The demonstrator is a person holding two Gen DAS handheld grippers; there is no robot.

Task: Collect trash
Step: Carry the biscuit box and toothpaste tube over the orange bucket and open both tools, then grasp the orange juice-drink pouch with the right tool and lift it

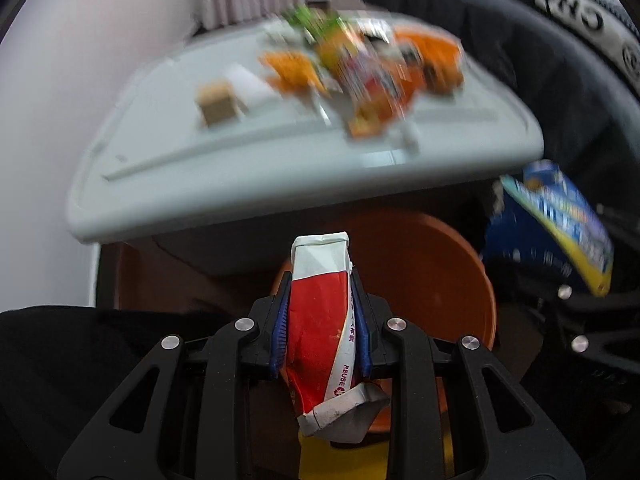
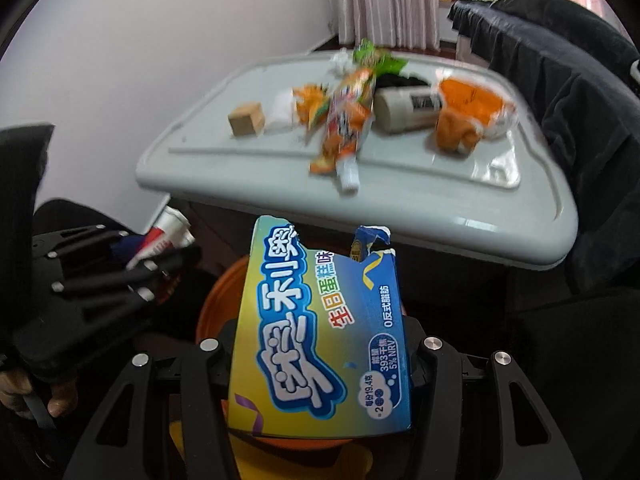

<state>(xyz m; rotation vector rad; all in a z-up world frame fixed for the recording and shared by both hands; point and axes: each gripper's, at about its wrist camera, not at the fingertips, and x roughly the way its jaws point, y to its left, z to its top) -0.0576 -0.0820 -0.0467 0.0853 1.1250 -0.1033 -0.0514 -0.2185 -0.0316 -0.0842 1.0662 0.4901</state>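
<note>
1. Trash is held in both grippers: a crushed red-and-white carton sits between the fingers of the left gripper, and a blue-and-yellow snack box sits between the fingers of the right gripper.
2. The left gripper's blue pads press on the carton's two narrow sides, nearly together; the carton's white folded top sticks out past the fingertips and its crumpled bottom hangs back toward the camera.
3. The right gripper's fingers are set wider, clamping the flattened box by its side edges; the box covers most of the fingers, and its torn upper edge rises well beyond them.
4. Both pieces hang over an orange bin, which stands below the front edge of a grey tray table.
5. The carton is red with a white band printed "REUSE" and dented all along its body.
6. The box is glossy, with large white outlined characters across a blue-to-yellow face, and a ragged flap at the top.
7. More trash lies on the table: orange wrappers, a green wrapper, a pale cup on its side and a small brown cube.
</note>
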